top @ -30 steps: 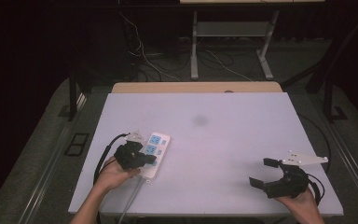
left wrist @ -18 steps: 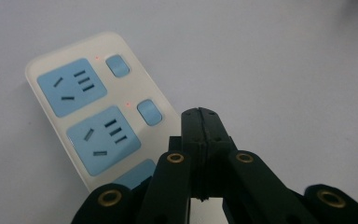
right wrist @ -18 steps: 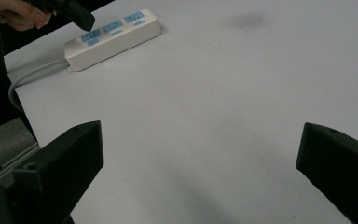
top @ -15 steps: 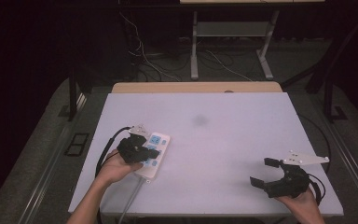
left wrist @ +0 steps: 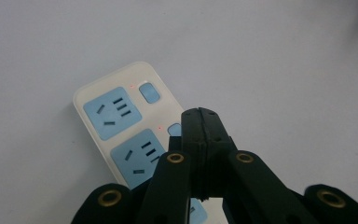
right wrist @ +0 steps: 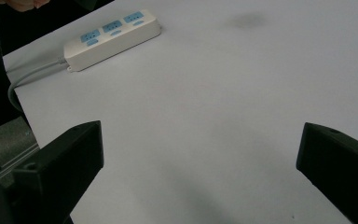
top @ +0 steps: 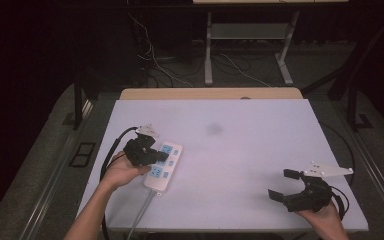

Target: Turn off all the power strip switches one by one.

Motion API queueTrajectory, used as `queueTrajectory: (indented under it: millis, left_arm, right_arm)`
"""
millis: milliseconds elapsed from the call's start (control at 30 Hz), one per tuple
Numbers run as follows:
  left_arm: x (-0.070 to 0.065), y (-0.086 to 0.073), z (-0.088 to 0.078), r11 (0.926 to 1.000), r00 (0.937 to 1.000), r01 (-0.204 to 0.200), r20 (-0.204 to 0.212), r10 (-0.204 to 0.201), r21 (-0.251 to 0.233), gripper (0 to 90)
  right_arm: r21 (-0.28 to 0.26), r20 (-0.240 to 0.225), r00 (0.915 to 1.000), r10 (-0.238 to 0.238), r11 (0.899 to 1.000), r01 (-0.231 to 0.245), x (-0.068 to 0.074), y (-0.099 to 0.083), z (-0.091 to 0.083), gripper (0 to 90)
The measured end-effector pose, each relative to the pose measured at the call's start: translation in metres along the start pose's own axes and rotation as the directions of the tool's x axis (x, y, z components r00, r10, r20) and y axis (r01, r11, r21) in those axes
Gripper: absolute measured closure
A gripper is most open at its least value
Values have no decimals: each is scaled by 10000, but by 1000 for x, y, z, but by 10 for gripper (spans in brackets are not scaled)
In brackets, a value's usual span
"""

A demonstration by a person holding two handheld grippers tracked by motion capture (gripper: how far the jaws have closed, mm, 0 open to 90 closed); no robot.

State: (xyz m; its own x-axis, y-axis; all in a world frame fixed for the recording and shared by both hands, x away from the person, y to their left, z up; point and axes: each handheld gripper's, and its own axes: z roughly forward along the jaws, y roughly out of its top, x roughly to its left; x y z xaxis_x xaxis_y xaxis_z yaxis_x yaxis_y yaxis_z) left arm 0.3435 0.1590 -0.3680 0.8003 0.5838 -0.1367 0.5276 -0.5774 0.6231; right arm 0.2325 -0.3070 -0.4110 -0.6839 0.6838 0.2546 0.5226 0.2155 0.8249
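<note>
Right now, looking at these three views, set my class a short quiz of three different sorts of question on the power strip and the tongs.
1. True or false: the left tongs are shut with nothing between them.
2. How many blue outlets has the power strip?
3. The right tongs are: A) shut on the strip's cord, B) open over the bare table, C) pressing a switch.

Key: 1 true; 2 three; 3 B.

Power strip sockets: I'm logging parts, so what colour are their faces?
Light blue, set in the cream-white power strip; the left gripper view shows it best.
</note>
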Motion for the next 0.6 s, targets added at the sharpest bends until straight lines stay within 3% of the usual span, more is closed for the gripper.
queueTrajectory:
  millis: [333,600]
  left_arm:
    - [12,3,5,9999,9996,30,-289,-26,157,892]
    - [13,4,16,9990,9996,-148,-227,157,417,891]
  right_arm:
    - [-44,46,10000,-15,10000,15,0,0,-1,5]
    - [-3,46,10000,-67,10000,67,0,0,0,5]
